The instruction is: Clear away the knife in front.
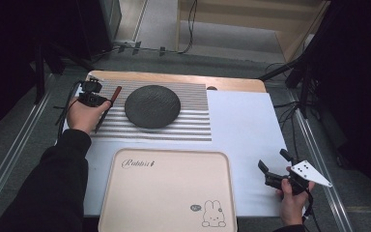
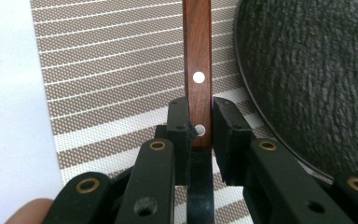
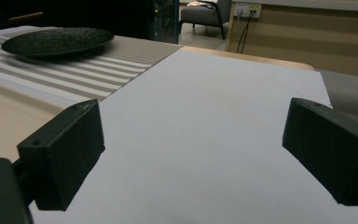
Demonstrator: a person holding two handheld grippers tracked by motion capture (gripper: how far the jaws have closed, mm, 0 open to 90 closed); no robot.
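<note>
Two jaws of the left gripper (image 2: 200, 128) pinch the riveted wooden handle (image 2: 198, 70) of a knife, clamped at the end nearest the blade; two pale rivets visible on the wood, the lower one sitting right between the jaws. Handle points away from the camera in the left gripper view; dark blade runs back under the gripper body. High view: left gripper (image 1: 92, 96) sits at the left edge of the striped placemat (image 1: 193, 123), knife (image 1: 107, 108) lying slantwise just left of the dark textured plate (image 1: 152, 106), near but not touching it. Plate rests on the placemat.

Right gripper (image 3: 193, 149): jaws spread wide, nothing between them, held low over the white sheet (image 3: 214, 140). High view puts the right gripper (image 1: 274, 166) near the sheet's front right corner, well apart from the plate and knife, with its grey three-cornered plate on top.

Beige tray (image 1: 164, 193) with a rabbit drawing and the word "Rabbit" sits at the front centre, overlapping the white sheet, bare inside. Wooden tabletop edge (image 1: 174, 77) shows beyond the placemat. Person's dark sleeve (image 1: 53, 188) enters bottom left
</note>
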